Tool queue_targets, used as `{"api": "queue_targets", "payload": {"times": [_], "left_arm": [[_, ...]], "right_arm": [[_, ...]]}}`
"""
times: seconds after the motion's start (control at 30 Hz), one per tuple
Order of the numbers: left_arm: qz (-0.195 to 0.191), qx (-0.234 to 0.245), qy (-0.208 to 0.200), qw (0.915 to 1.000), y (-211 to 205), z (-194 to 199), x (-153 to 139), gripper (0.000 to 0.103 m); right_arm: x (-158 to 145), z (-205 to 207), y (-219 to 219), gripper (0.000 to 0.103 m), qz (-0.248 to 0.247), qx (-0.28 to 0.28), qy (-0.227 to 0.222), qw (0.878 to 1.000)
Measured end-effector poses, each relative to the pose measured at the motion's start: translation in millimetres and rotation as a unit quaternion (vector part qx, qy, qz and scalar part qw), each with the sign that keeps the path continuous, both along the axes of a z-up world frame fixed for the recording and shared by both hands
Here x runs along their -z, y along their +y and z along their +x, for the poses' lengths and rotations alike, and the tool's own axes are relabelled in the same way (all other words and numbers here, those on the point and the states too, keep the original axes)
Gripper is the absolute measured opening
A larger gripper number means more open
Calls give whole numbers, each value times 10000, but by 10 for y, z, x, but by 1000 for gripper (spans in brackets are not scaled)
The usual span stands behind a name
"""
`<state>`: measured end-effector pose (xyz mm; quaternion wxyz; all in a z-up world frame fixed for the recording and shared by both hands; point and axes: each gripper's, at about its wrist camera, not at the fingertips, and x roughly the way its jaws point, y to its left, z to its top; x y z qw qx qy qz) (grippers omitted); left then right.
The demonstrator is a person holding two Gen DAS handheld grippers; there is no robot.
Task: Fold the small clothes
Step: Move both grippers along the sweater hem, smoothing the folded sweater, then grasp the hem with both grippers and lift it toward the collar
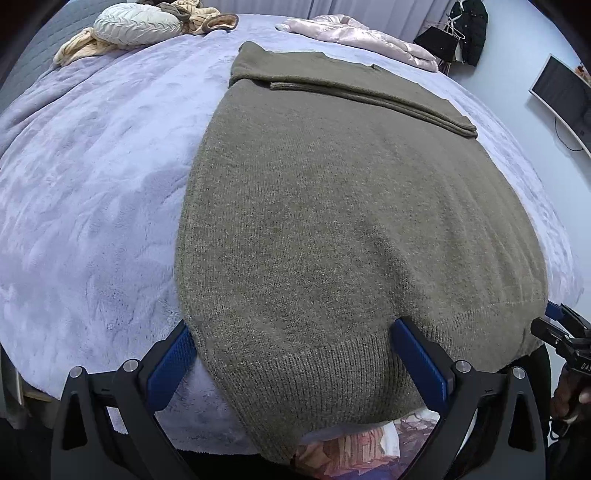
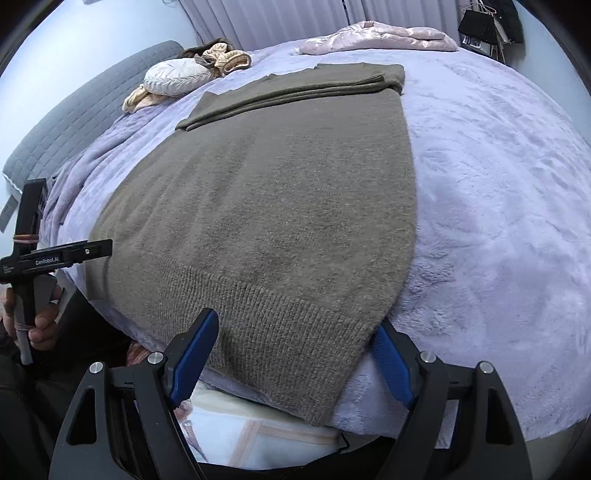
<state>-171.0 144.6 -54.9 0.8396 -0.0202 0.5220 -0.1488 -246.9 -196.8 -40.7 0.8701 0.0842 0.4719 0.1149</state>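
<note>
On the lilac bed (image 1: 92, 192), the olive sweater's (image 1: 332, 221) ribbed hem is being straddled by the left gripper (image 1: 295, 347) and right gripper (image 2: 295, 339), both spread open.

Matt, coarse-knit olive sweater (image 1: 332, 221) with ribbed hem on plush, fuzzy lilac blanket (image 1: 92, 203); glossy pink satin jacket (image 1: 354, 35).

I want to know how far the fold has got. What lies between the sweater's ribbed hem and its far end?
In both wrist views, only flat knit runs up the olive sweater to the sleeves folded across its far end.
</note>
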Motion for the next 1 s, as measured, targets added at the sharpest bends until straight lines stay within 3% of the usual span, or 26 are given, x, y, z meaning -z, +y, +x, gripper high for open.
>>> {"api": "queue_targets", "payload": {"times": [0.3,0.53,0.77,0.8,0.87,0.9,0.93,0.97,1.0], "left_arm": [[-244,89,-260,9993,78,-46,66,102],[-918,-8,-232,9955,257,4,62,102],[-958,-70,-136,9953,219,61,37,101],[-966,-121,-170,9951,203,63,18,97],[-516,-219,-409,9976,157,49,-41,56],[-417,-187,-471,9978,153,43,-71,48],[-472,-159,-497,9975,170,39,-100,25],[-620,-104,-449,9970,189,48,-125,15],[-670,-83,-370,9970,188,67,-143,15]], "right_arm": [[60,-24,-62,84,402,-112,-54,9991],[106,-15,-80,84,893,-203,-167,9957],[135,-4,-158,81,1285,-226,-254,9911],[140,0,-150,78,1300,-266,-279,9908],[154,41,-120,48,1281,-329,-258,9909],[153,57,-110,35,1252,-345,-232,9913],[160,78,-111,16,1292,-367,-190,9908],[164,96,-119,15,1382,-371,-151,9896],[154,101,-114,14,1396,-386,-163,9893]]}}
